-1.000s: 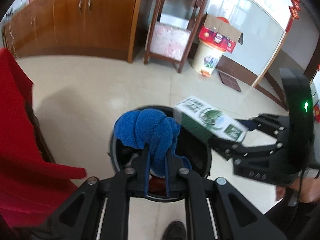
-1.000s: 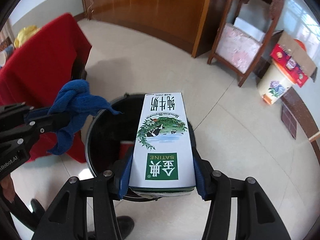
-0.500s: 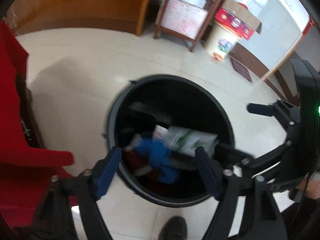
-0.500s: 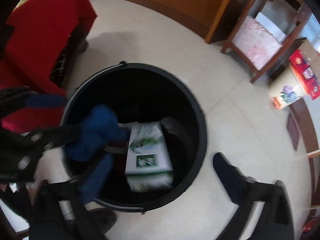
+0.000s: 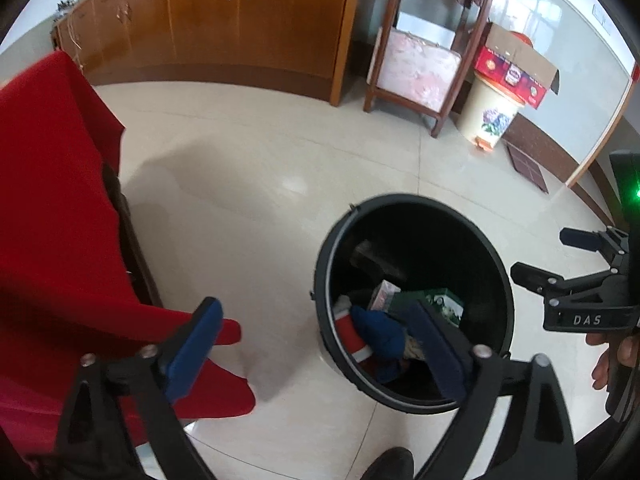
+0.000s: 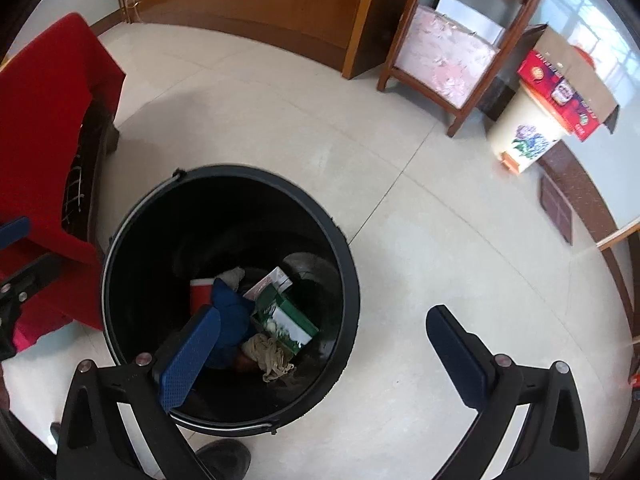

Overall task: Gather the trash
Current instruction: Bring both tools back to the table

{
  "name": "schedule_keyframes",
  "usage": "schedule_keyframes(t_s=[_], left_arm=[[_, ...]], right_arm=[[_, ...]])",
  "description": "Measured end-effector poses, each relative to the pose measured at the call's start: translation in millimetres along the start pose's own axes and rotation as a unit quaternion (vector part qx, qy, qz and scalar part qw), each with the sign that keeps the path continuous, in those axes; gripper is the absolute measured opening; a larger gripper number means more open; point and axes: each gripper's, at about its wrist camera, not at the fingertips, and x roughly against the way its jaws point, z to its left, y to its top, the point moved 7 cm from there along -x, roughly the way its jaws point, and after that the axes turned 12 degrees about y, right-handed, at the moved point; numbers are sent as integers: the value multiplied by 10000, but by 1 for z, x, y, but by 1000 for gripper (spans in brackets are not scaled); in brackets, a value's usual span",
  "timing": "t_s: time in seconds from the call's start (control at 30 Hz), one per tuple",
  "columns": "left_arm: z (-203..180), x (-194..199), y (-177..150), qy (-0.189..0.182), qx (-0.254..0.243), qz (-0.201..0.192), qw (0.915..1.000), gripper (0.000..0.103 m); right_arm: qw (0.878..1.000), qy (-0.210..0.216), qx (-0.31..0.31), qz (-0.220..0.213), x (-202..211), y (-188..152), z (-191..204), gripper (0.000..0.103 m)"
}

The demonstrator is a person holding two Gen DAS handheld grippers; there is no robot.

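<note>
Trash lies at the bottom of the black bin (image 6: 120,240), which stands on the pale tiled floor (image 6: 400,240) just beside a table under a red cloth (image 5: 48,200). Inside it I see a green and white carton (image 6: 288,320), a blue cloth (image 6: 232,312), a red cup (image 6: 202,292), a small box (image 6: 272,280) and a beige rag (image 6: 272,356).

The left gripper (image 5: 316,344) is above the bin's near rim, its jaws are opening and almost wide, and nothing is between them. The right gripper (image 6: 320,344) is fully wide and also empty; its left pad hangs over the bin and its right pad over the floor. In the left view the right gripper (image 5: 540,256) is seen from the side.

I judge that the drop step is finished for these pieces, because they rest in the bin and no pad touches them. The next move probably calls for lifting both grippers away from the bin and looking for more trash; none is visible on the floor in these views.

The letters "DAS" stand on the right gripper's body in the left view. The carton has print on it, but it is too small to read. A red box (image 6: 560,92) on a flowered bucket (image 6: 524,136) also has print I cannot read.
</note>
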Motion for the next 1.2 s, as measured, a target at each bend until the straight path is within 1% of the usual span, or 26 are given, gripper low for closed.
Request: schedule_keyframes(t_s=[0.13,0.17,0.23,0.33,0.47,0.53,0.67,0.8,0.9,1.03,1.2], left_arm=[[6,19,8,152,-50,-206,9997,99],[8,28,10,201,-68,-274,9994,99],[11,37,14,264,-93,-386,9989,99],[18,54,20,296,-96,-504,9982,99],[37,78,30,427,119,-737,9963,99],[47,86,33,524,235,-831,9949,100],[62,100,34,649,366,-980,9924,100],[89,121,32,794,534,-1183,9884,100],[120,142,29,980,755,-1431,9820,100],[166,161,22,1165,1161,-1584,9736,100],[219,181,8,1602,1544,-1722,9596,100]], right_arm=[[9990,-40,-220,-379,24,6,2,103],[9982,-7,-319,-502,32,8,2,103],[9970,28,-459,-618,41,8,3,103],[9944,171,-538,-895,58,14,13,103],[9905,304,-421,-1277,81,22,36,103],[9893,394,-352,-1359,89,25,48,103],[9876,413,-98,-1514,101,34,73,103],[9846,540,131,-1657,114,37,98,103],[9818,741,307,-1719,121,37,122,103],[9755,927,595,-1902,137,48,160,103],[9609,1264,918,-2284,165,69,222,103]])
